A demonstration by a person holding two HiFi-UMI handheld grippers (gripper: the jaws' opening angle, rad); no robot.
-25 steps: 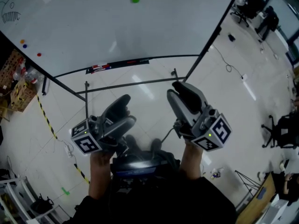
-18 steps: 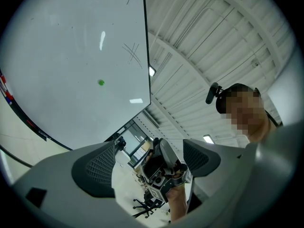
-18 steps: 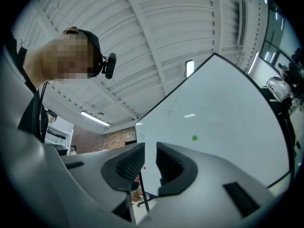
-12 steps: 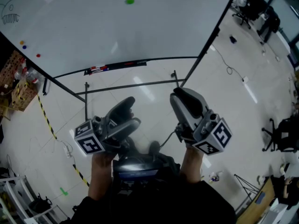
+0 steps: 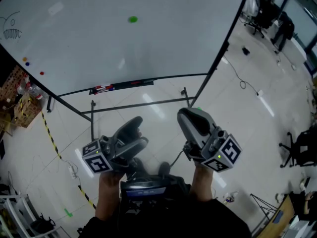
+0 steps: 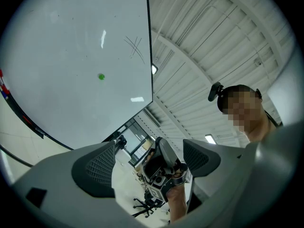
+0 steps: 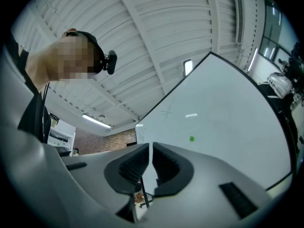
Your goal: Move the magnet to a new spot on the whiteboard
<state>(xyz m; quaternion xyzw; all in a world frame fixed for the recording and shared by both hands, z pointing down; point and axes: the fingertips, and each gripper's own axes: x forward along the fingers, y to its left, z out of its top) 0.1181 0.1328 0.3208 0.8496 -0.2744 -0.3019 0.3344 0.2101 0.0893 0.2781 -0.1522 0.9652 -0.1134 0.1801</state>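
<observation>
A small green magnet sticks high on the whiteboard, far ahead of both grippers. It also shows in the left gripper view as the green magnet and in the right gripper view as the green magnet. My left gripper is held low in front of the person, its jaws wide open and empty; the left gripper frames the other gripper between its pads. My right gripper points toward the board. The right gripper is closing, its pads almost together with nothing between them.
A ledge with markers runs along the board's lower edge. Small red and blue magnets and a sketch sit at the board's left. The stand's black bars cross the floor. Office chairs and people are at the right.
The right gripper's jaws have come nearly together. The view has tipped, so the board and green magnet sit lower in the picture. Both grippers stay low.
</observation>
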